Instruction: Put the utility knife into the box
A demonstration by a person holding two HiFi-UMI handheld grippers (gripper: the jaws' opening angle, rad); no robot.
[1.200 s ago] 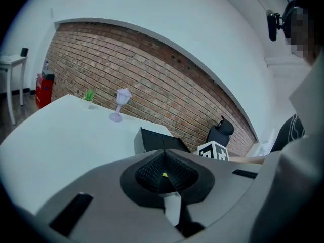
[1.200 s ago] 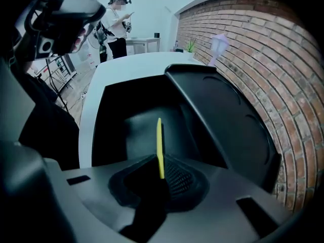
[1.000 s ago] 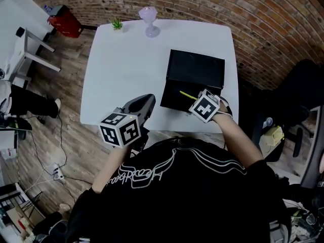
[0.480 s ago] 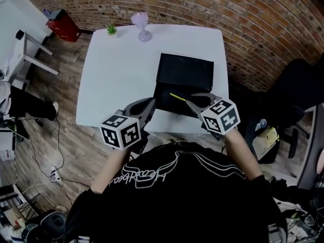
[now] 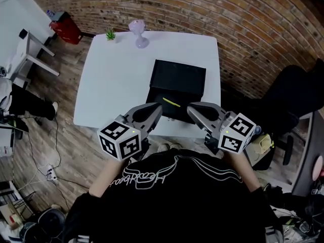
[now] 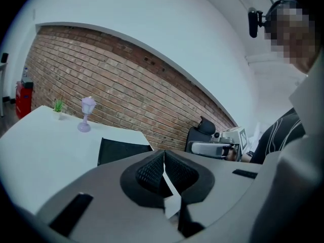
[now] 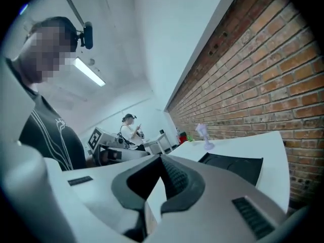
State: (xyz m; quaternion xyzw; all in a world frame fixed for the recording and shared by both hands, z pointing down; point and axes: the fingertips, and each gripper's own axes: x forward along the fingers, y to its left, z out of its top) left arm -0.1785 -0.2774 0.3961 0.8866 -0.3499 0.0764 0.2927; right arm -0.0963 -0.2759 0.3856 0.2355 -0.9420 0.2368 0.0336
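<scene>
A thin yellow-green utility knife (image 5: pixel 171 103) lies inside the open black box (image 5: pixel 178 75) on the white table (image 5: pixel 116 80). Both grippers hang just off the table's near edge, in front of the box. My left gripper (image 5: pixel 156 109) is shut and empty, its pads meeting (image 6: pixel 163 162). My right gripper (image 5: pixel 192 109) is also shut with nothing between its pads (image 7: pixel 161 162), clear of the knife. The box (image 6: pixel 124 150) lies ahead in the left gripper view, and the box (image 7: pixel 234 164) sits to the right in the right gripper view.
A purple goblet (image 5: pixel 135 33) and a small green plant (image 5: pixel 110 34) stand at the table's far edge. A brick wall runs behind. A black office chair (image 5: pixel 291 100) is to the right, and a red object (image 5: pixel 66 27) sits on the floor at far left. Another person (image 7: pixel 130 128) stands in the distance.
The right gripper let go of the knife in the box, drew back toward the person and shut. The left gripper stayed near the table's front edge.
</scene>
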